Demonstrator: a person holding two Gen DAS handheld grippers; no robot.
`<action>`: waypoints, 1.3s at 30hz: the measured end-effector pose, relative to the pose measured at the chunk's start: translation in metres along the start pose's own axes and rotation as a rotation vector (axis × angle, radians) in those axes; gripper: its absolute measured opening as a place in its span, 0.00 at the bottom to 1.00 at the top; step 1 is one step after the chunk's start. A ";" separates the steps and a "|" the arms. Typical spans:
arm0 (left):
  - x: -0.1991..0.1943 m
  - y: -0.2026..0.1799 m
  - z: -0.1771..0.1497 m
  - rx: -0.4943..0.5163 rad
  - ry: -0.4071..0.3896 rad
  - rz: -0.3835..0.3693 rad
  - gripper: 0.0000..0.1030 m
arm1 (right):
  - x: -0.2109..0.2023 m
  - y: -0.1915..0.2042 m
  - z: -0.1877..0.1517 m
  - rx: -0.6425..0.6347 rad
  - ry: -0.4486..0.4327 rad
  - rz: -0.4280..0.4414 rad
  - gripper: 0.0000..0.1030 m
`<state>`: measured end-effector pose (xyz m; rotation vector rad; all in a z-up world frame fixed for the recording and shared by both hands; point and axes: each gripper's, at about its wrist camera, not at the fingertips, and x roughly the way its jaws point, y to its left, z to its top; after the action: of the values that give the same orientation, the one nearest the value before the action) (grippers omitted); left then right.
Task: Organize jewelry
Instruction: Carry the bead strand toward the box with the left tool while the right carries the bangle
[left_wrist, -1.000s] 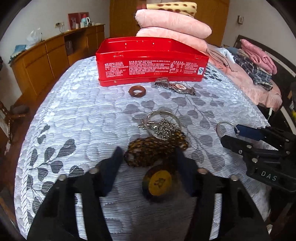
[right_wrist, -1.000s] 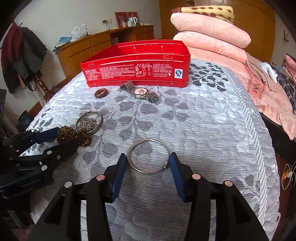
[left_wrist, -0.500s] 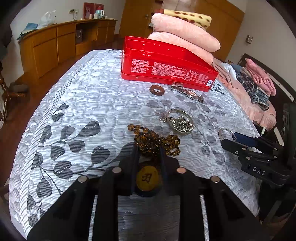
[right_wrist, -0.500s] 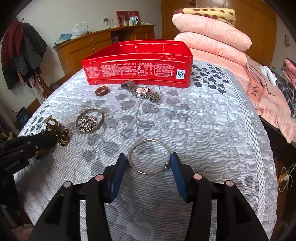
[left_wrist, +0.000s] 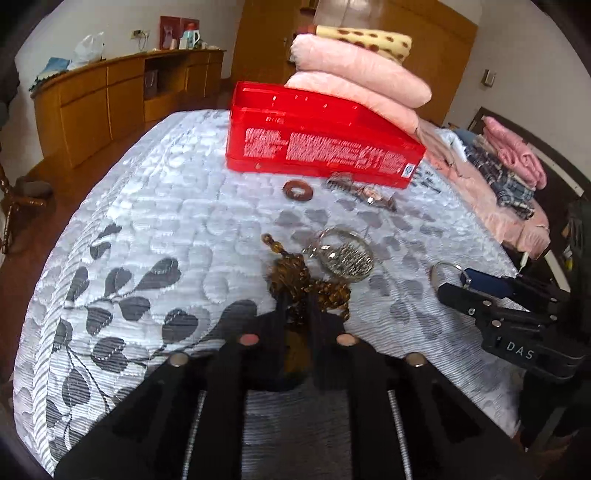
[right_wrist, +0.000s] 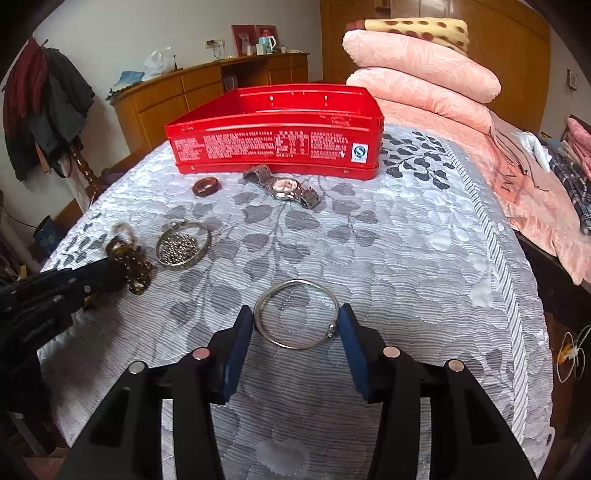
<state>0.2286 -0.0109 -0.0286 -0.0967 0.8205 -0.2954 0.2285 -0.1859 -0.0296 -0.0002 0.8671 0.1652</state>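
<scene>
The brown bead necklace (left_wrist: 308, 286) lies bunched on the quilt (left_wrist: 166, 206), its near end pinched in the left gripper (left_wrist: 297, 314), whose jaws have closed tight on it; the strand trails forward and away from the jaws. The silver bangle (right_wrist: 296, 314) lies flat between the right gripper's (right_wrist: 295, 334) half-open jaws, both pads touching or nearly touching its rim. Farther ahead stands the red tin (right_wrist: 275, 129).

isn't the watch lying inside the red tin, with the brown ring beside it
No. The right wrist view shows the watch on the bedspread in front of the red tin, not inside it. The brown ring does lie beside it.
</scene>
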 end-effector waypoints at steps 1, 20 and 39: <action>-0.001 0.000 0.001 0.000 -0.003 -0.004 0.08 | -0.002 0.000 0.001 -0.001 -0.004 0.000 0.46; -0.035 0.006 0.022 -0.027 -0.120 -0.050 0.07 | -0.028 -0.005 0.025 -0.002 -0.089 0.011 0.46; -0.045 -0.001 0.080 0.003 -0.237 -0.072 0.07 | -0.037 -0.009 0.090 -0.022 -0.187 0.044 0.46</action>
<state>0.2577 -0.0006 0.0580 -0.1556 0.5819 -0.3465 0.2743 -0.1946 0.0563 0.0133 0.6787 0.2129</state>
